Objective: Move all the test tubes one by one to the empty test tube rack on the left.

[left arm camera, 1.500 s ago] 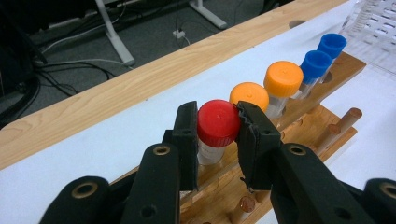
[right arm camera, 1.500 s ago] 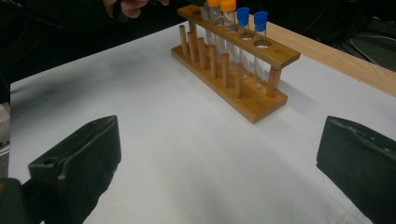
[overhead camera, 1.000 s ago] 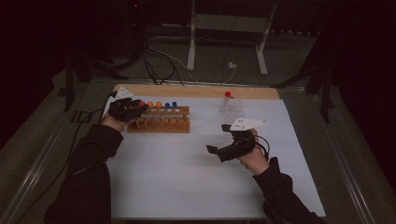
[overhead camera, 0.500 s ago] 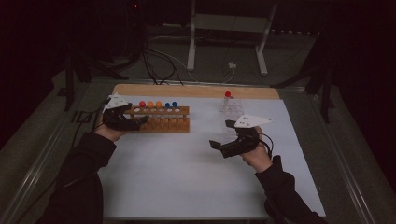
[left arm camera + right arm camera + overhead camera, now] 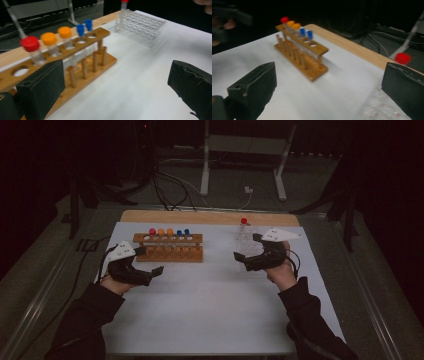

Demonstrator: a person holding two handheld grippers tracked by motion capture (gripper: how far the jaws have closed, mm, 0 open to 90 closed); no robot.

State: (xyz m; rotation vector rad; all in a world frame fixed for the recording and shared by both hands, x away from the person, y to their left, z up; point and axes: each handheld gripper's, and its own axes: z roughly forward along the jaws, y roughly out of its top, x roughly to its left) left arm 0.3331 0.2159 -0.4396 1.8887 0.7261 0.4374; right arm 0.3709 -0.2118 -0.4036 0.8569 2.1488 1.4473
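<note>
A wooden tube rack (image 5: pixel 168 247) stands at the back left of the white mat, holding tubes with red (image 5: pixel 30 45), orange and blue caps. My left gripper (image 5: pixel 150 261) is just in front of the rack's left end. Its jaws have just been opening and now stand open with nothing between them (image 5: pixel 115 87). A clear plastic rack (image 5: pixel 246 245) at the back right holds one red-capped tube (image 5: pixel 244 221). My right gripper (image 5: pixel 241 261) hovers open and empty at that rack's near side (image 5: pixel 329 85), facing the wooden rack (image 5: pixel 302 55).
The white mat (image 5: pixel 210 310) covers the table, and a wooden strip (image 5: pixel 210 216) runs along its far edge. Cables and a stand's legs (image 5: pixel 240 180) lie on the dark floor beyond. Metal rails border the table on both sides.
My left gripper pulled back from the wooden rack's left end toward the person, and its jaws opened. My right gripper moved farther away, up to the clear rack.
</note>
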